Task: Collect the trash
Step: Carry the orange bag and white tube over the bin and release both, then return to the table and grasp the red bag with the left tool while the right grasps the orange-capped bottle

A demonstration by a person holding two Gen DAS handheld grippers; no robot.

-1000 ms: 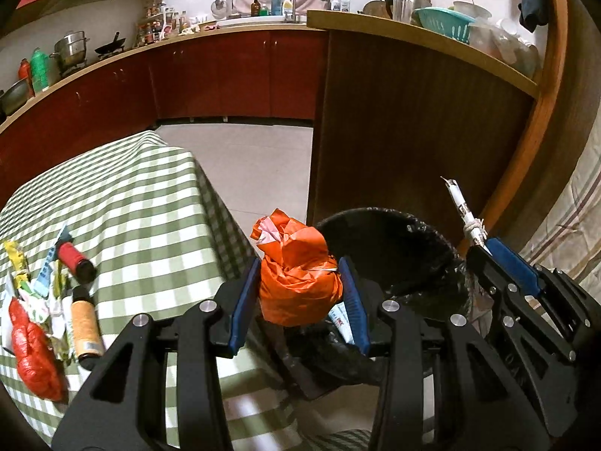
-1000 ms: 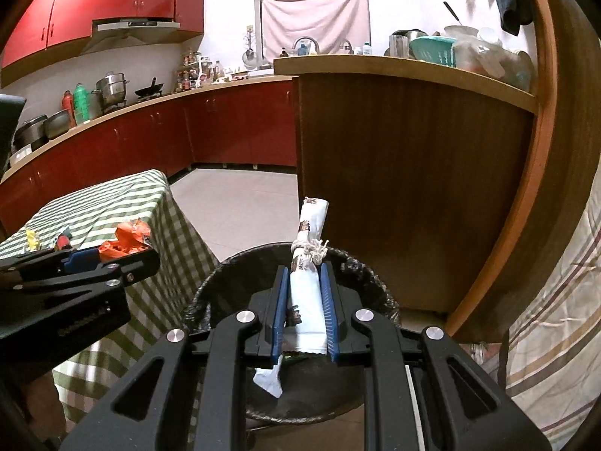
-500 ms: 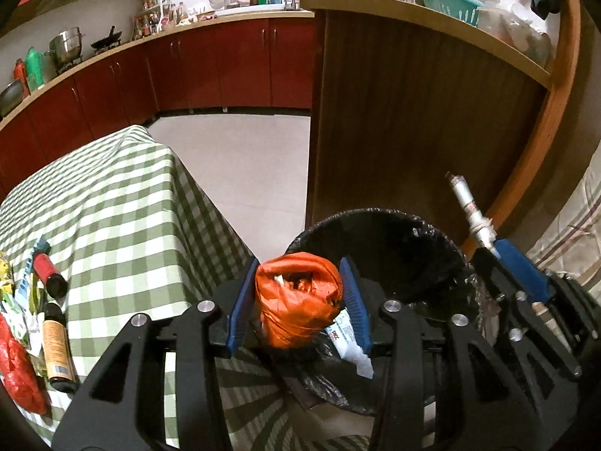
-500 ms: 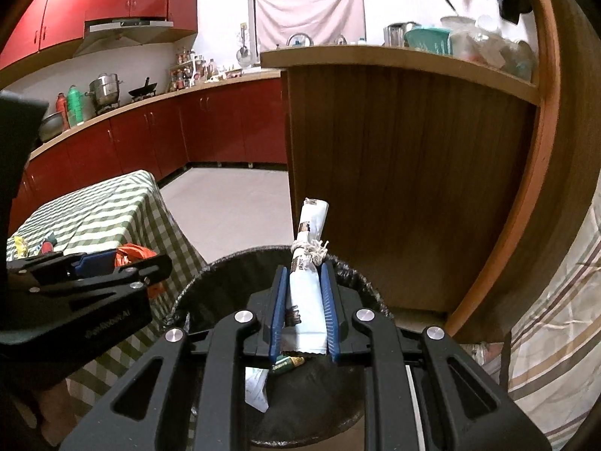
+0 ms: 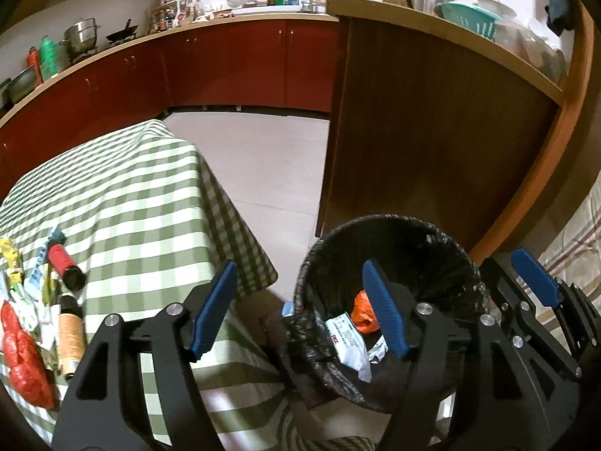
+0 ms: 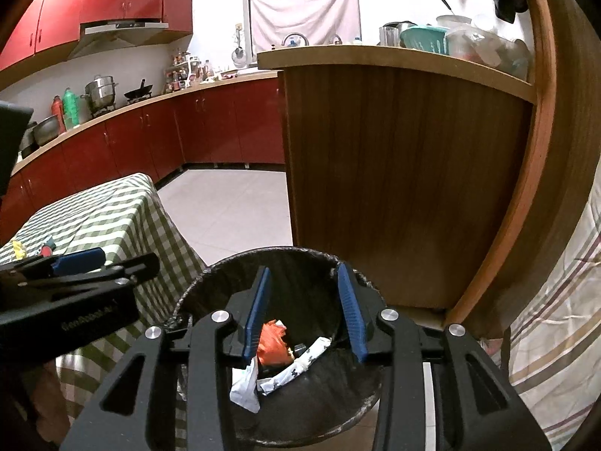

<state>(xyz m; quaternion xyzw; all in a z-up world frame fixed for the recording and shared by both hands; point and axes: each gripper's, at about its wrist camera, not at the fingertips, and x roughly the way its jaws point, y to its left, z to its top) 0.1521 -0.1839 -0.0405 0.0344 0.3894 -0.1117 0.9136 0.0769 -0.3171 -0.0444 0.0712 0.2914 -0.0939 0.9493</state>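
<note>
On the checked bench (image 5: 142, 203), a red bottle (image 5: 64, 265) lies pointing toward the camera. The left hand-held gripper (image 5: 300, 310), marked "GenRobot.AI", has just opened wide, empty. The orange bag (image 6: 272, 342) and the white roll (image 6: 300, 362), slanting up-right, lie in the bin (image 6: 210, 278). The right hand-held gripper (image 6: 306, 312) has just opened, empty.

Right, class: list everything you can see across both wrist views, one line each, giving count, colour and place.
Trash bin: one, black-lined, on the floor beside the table.
Orange bag: one, inside the bin.
White wrappers: several, inside the bin.
Table: one, green-checked cloth, left of the bin.
Red bag: one, at the table's left edge.
Small bottles: two, red and tan, lying on the table.
Wooden counter: one, brown, behind the bin.
Red cabinets: a row along the far wall.
Left gripper: jaws open, empty.
Right gripper: jaws open, empty, over the bin.
</note>
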